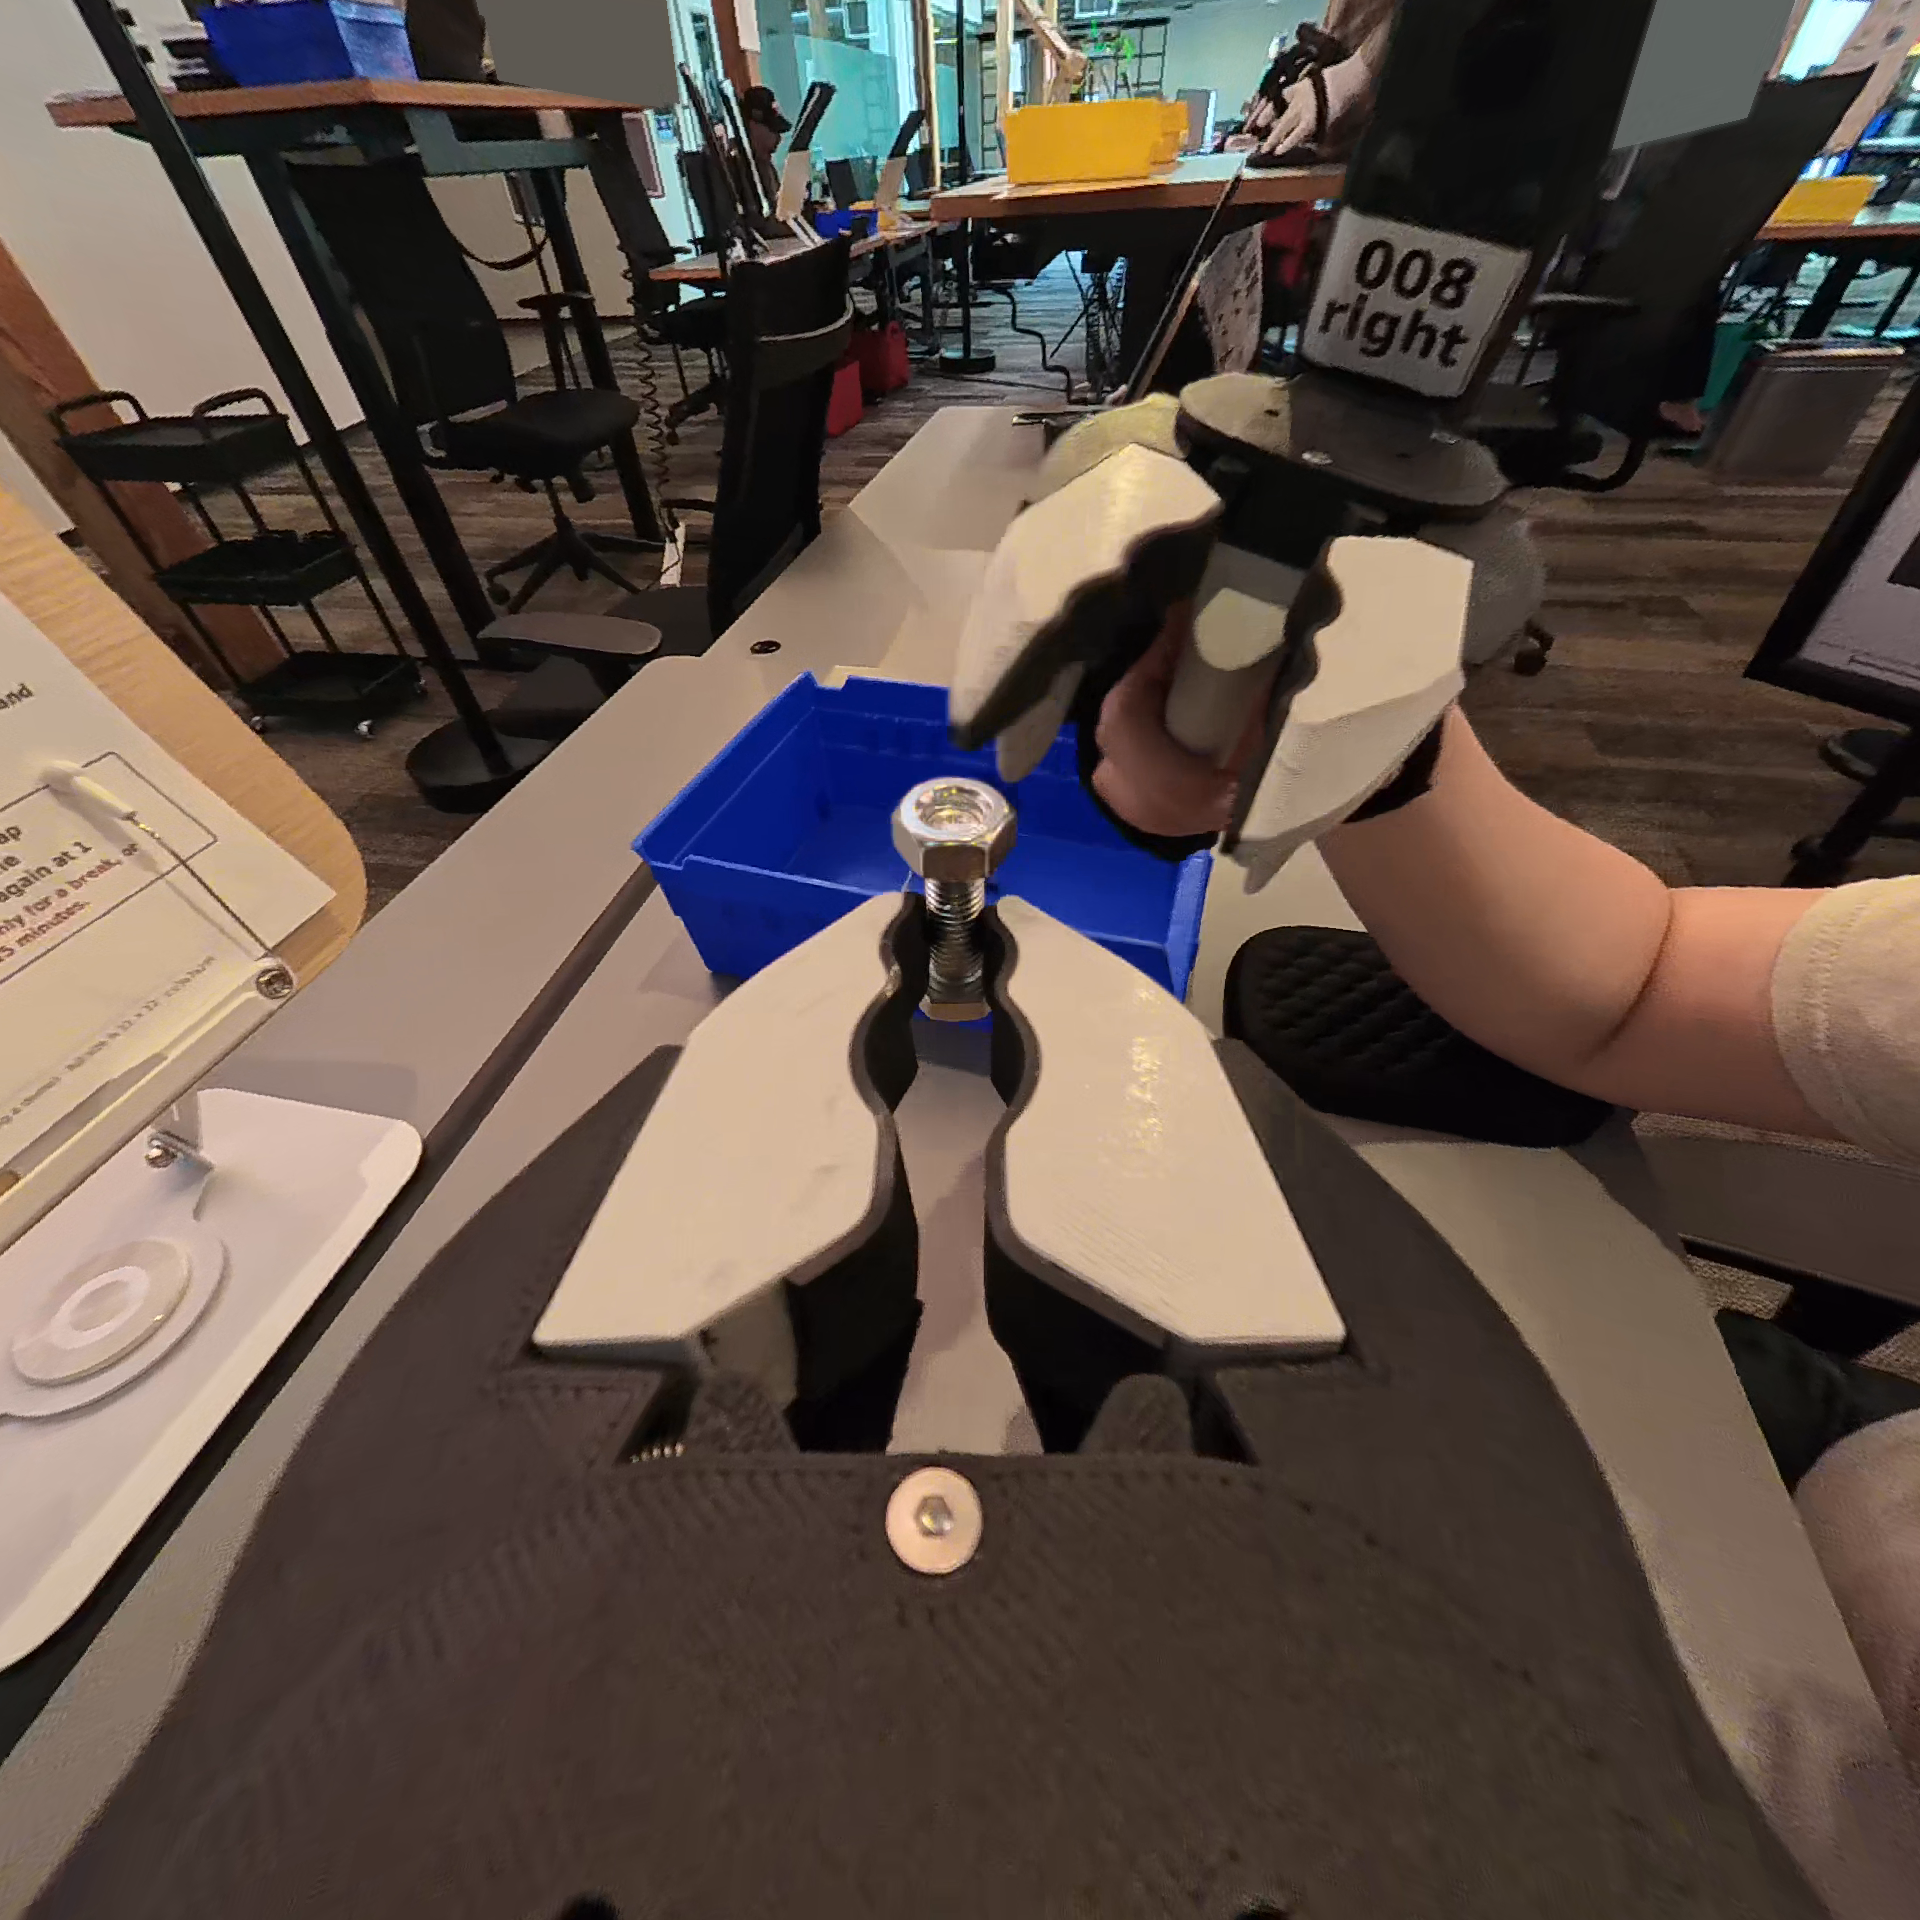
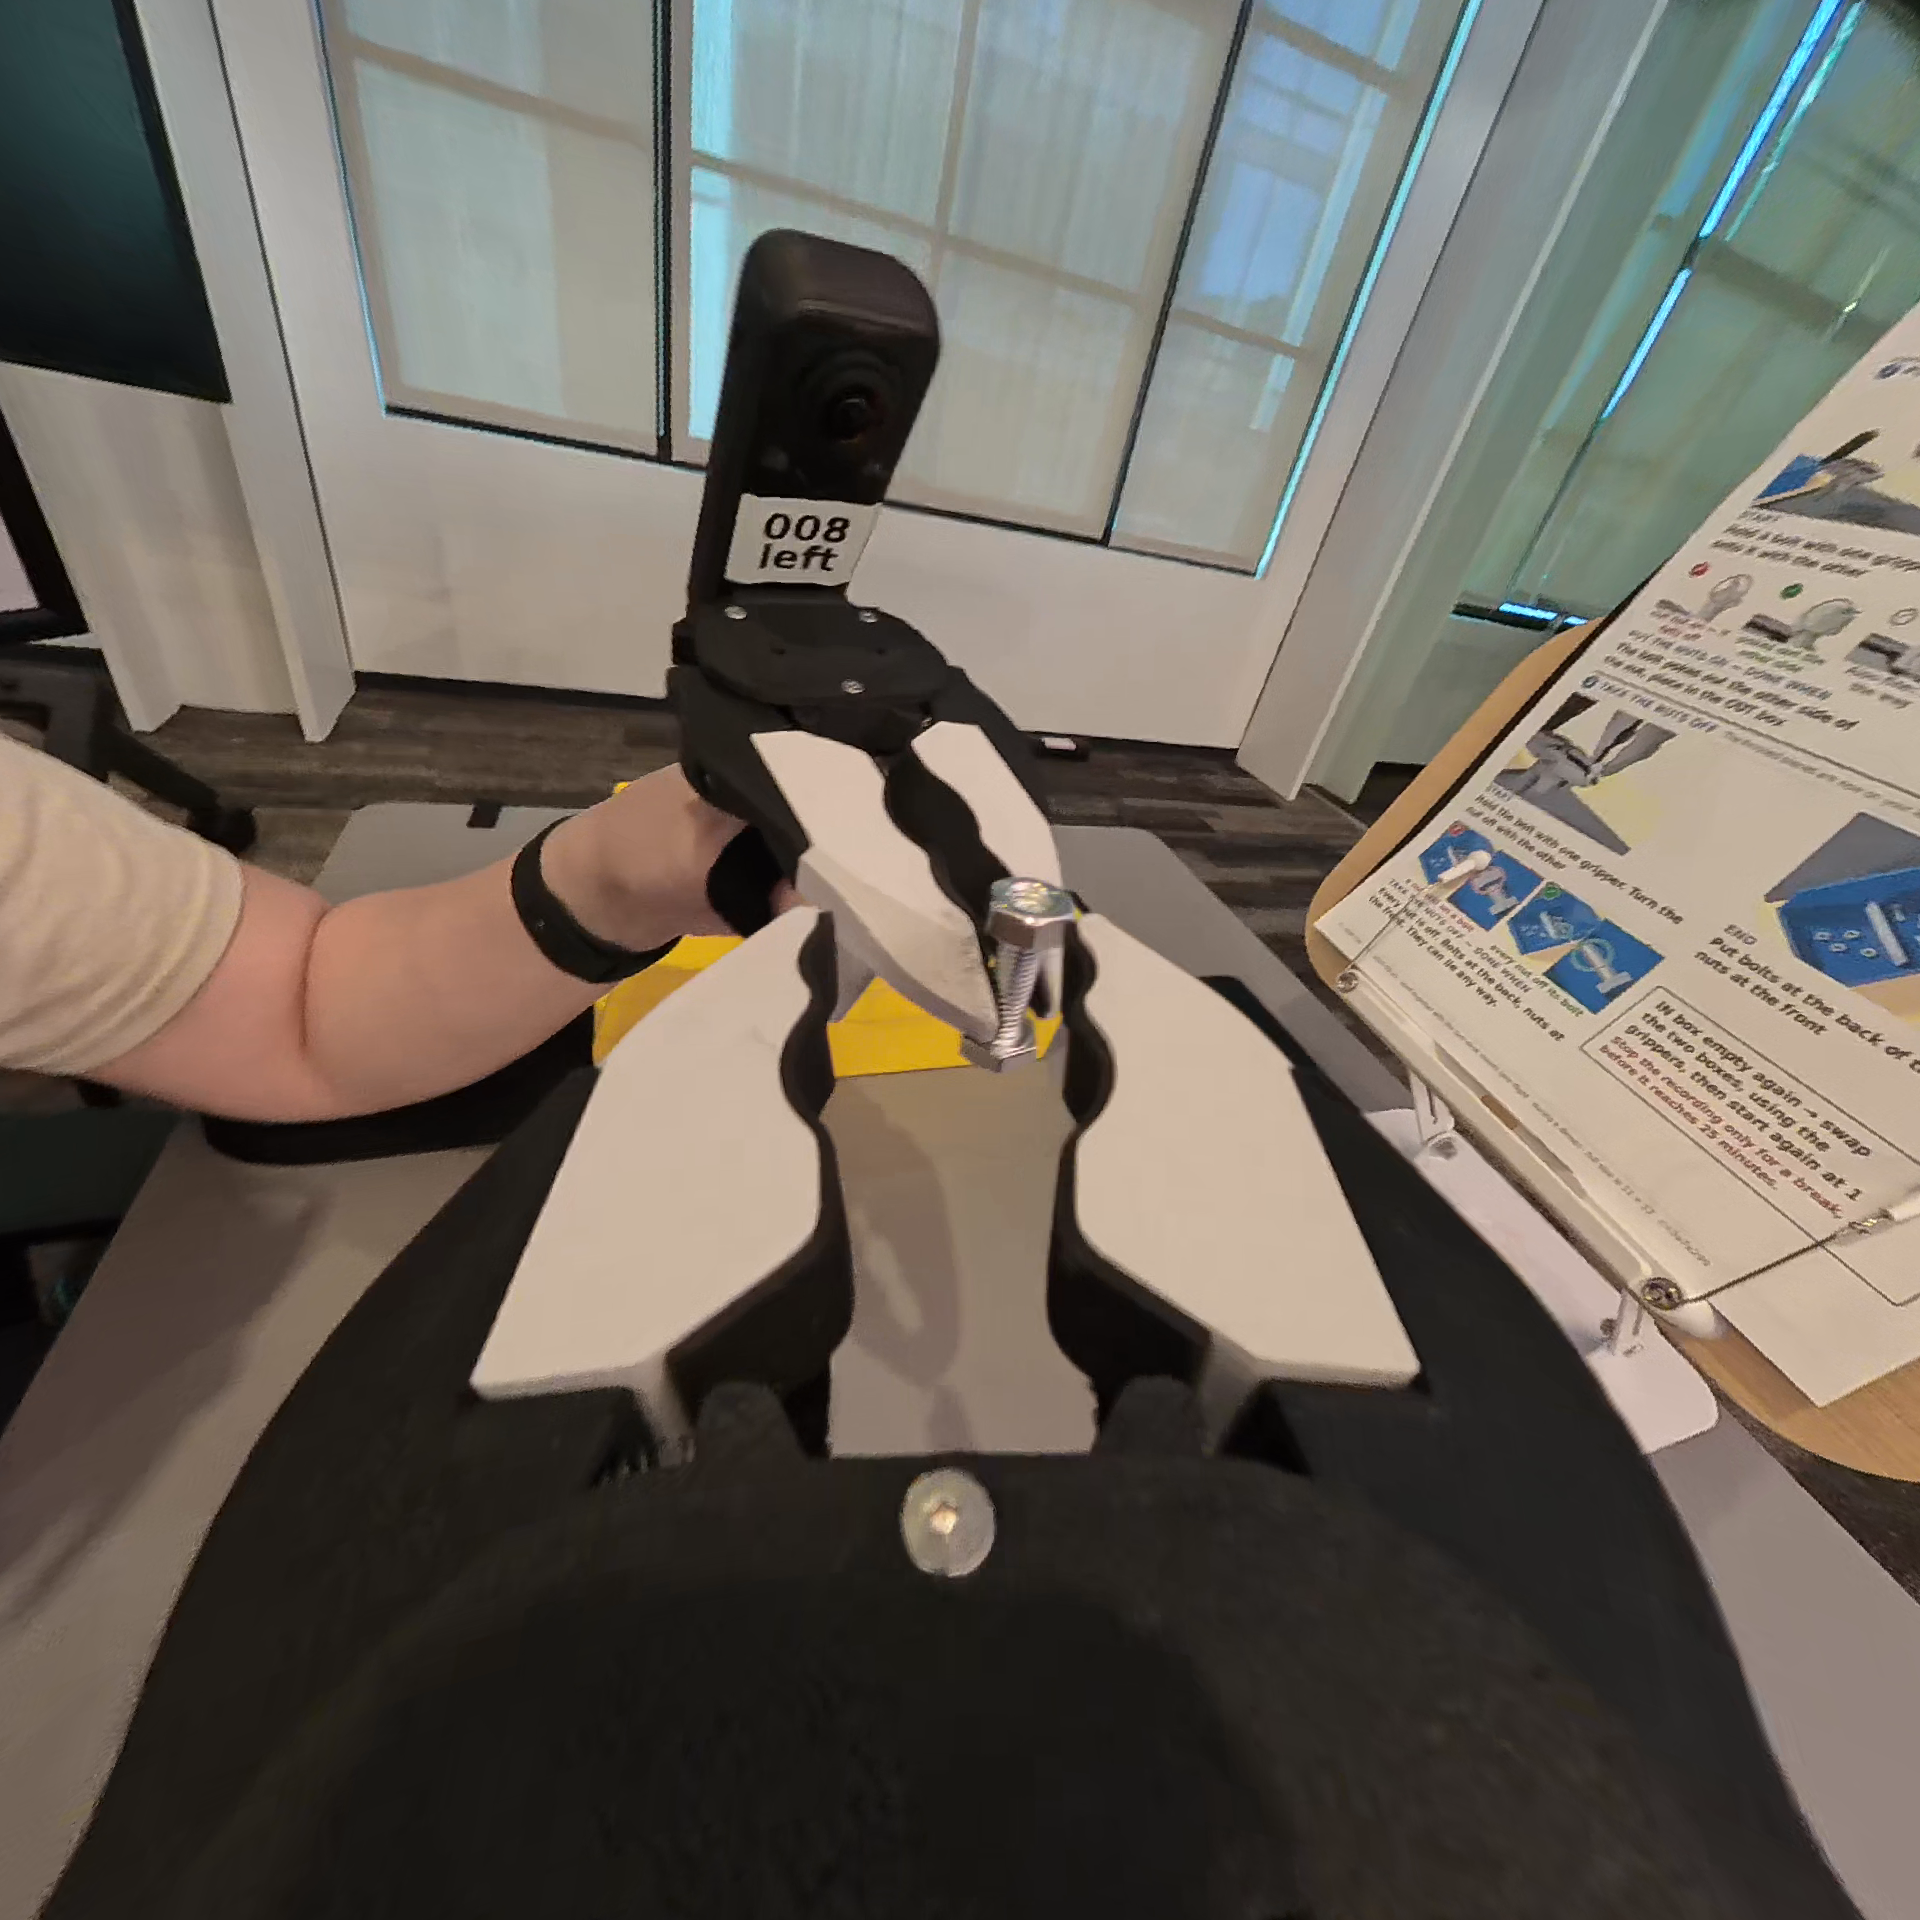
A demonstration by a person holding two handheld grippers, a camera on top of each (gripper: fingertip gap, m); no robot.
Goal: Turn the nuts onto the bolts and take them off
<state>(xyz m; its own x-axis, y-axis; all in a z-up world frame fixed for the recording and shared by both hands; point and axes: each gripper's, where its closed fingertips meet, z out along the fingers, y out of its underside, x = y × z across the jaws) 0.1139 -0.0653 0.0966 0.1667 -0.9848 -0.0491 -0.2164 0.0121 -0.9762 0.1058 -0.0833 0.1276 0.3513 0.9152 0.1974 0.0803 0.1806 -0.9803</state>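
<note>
Two grippers with pale, flat-faced fingers lined in wavy black padding meet over a grey tabletop (image 1: 540,997). The left gripper (image 1: 951,925) has its jaws clamped on the threaded shank of a steel bolt (image 1: 951,951), which stands upright between the fingertips. The bolt's flat head sits at the bottom, just below the jaws, and a shiny hexagonal nut (image 1: 954,826) sits at the top of the thread, above them.

The right gripper (image 2: 940,961) has its jaws spread wide and empty. In its own view the bolt (image 2: 1016,992) and nut (image 2: 1023,906) stand just beyond and between its fingertips, nearer the right-hand one, without touching either.

Beyond the left jaws lies a blue plastic bin (image 1: 831,769) with ribbed walls. A yellow bin (image 2: 894,1029) shows behind the left gripper (image 2: 992,1023) in the right wrist view. To the right of the right jaws, a printed instruction sheet (image 2: 1683,914) leans on a wooden stand with rounded corners.
</note>
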